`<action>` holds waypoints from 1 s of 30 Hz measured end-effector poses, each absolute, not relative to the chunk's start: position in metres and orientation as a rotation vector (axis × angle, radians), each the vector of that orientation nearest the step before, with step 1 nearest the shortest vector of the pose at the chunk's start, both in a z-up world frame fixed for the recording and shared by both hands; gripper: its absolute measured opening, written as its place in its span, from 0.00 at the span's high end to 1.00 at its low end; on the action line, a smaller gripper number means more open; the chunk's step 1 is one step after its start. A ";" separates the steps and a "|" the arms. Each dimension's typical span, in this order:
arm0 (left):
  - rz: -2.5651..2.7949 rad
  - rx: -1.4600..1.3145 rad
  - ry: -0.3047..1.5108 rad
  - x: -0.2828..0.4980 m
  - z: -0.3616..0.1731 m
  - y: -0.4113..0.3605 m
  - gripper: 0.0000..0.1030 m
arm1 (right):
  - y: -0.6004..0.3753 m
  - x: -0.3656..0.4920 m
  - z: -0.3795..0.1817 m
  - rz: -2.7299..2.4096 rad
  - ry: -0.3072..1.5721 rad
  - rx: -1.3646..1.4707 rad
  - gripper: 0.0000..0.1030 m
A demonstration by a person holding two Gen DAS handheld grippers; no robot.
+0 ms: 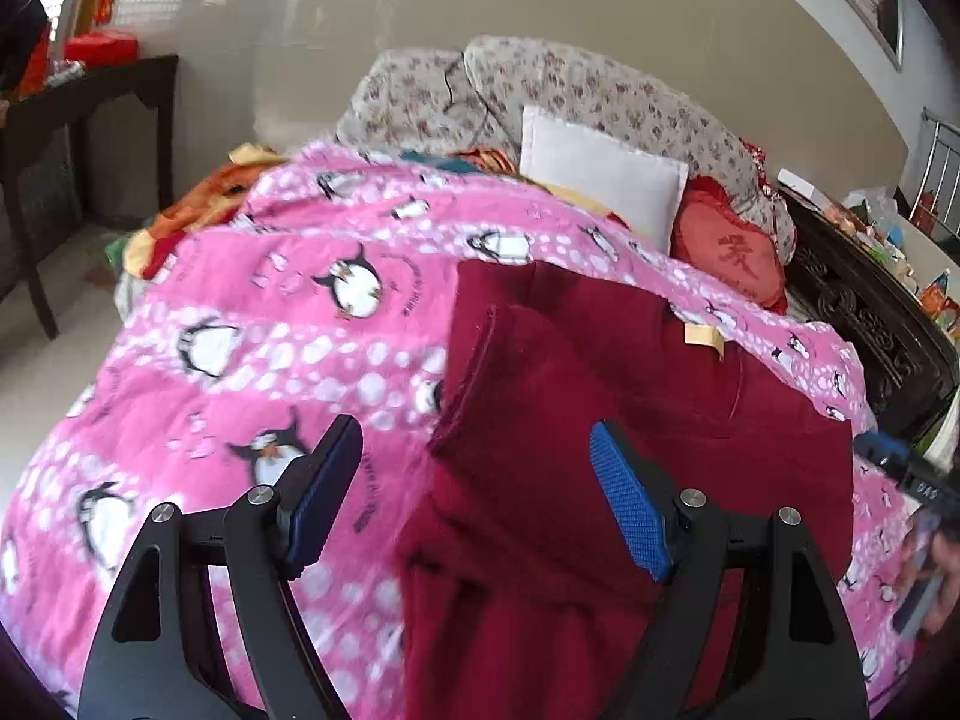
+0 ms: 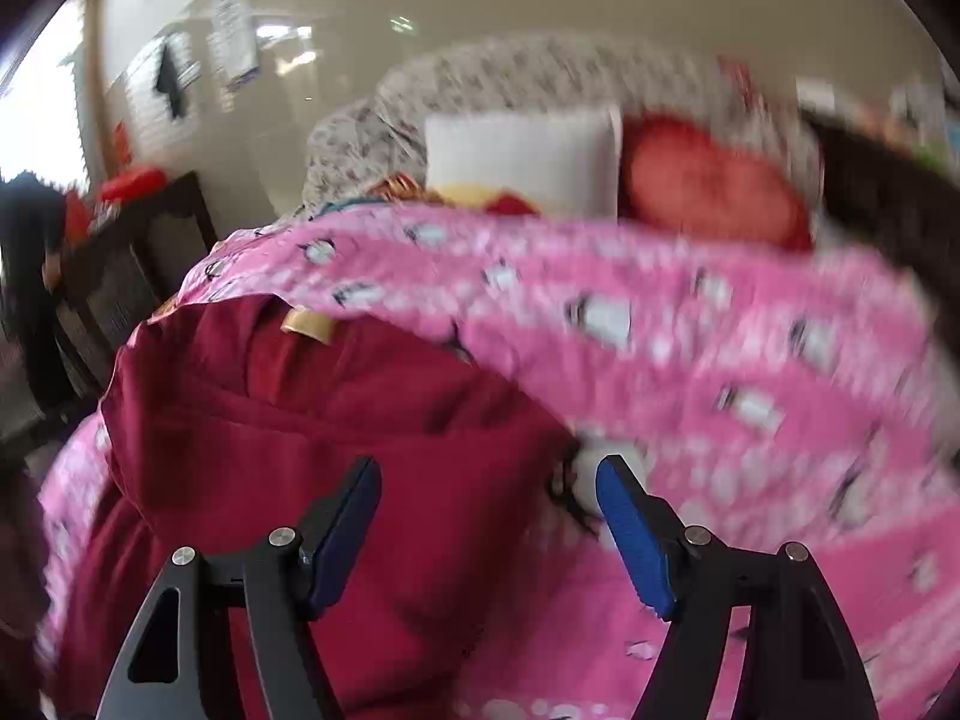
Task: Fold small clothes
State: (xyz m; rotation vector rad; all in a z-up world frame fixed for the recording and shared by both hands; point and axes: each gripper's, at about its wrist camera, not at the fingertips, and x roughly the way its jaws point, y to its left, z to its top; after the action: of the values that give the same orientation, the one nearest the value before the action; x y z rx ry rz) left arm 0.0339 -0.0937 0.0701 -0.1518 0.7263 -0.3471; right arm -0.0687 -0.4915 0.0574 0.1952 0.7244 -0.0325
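A dark red garment [image 1: 600, 372] lies partly folded on a pink penguin blanket [image 1: 270, 324], with a yellow tag [image 1: 703, 336] near its far edge. My left gripper [image 1: 477, 429] hovers open over the garment's left edge, nothing between its blue pads. In the right wrist view, which is blurred, the same garment [image 2: 336, 408] sits at the left on the blanket [image 2: 750, 360]. My right gripper [image 2: 489, 468] is open over the garment's right edge and holds nothing. Part of the right gripper [image 1: 888, 459] and a hand [image 1: 942, 564] show at the far right of the left wrist view.
A white pillow [image 1: 600, 174], a red heart cushion [image 1: 729, 252] and a floral quilt [image 1: 540, 84] lie at the bed's far end. A dark wooden table [image 1: 78, 102] stands at the left. A dark carved wooden piece [image 1: 864, 312] with clutter runs along the right.
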 end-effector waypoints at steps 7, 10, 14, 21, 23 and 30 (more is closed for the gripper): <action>-0.318 -0.152 0.808 0.053 0.046 -0.107 0.23 | -0.493 -0.057 0.056 0.044 0.642 0.234 0.84; -0.280 -0.162 0.816 0.054 0.033 -0.102 0.23 | -0.502 -0.062 0.062 -0.034 0.570 0.194 0.85; -0.259 -0.134 0.809 0.049 0.026 -0.105 0.23 | -0.519 -0.045 0.036 -0.041 0.652 0.281 0.82; -0.284 -0.137 0.737 0.029 0.058 -0.103 0.24 | -0.502 -0.103 0.075 0.080 0.595 0.301 0.61; -0.299 -0.122 0.741 0.033 0.060 -0.110 0.24 | -0.473 -0.106 0.074 0.139 0.631 0.226 0.61; -0.250 -0.055 0.865 0.059 0.021 -0.124 0.23 | -0.435 -0.109 0.025 0.083 0.805 0.038 0.63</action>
State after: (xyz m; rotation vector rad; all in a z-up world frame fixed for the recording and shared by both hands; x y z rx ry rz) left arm 0.0588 -0.1244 0.0214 -0.0554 0.8653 -0.2500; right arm -0.1088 -0.4345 0.0253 0.0380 0.8053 0.0828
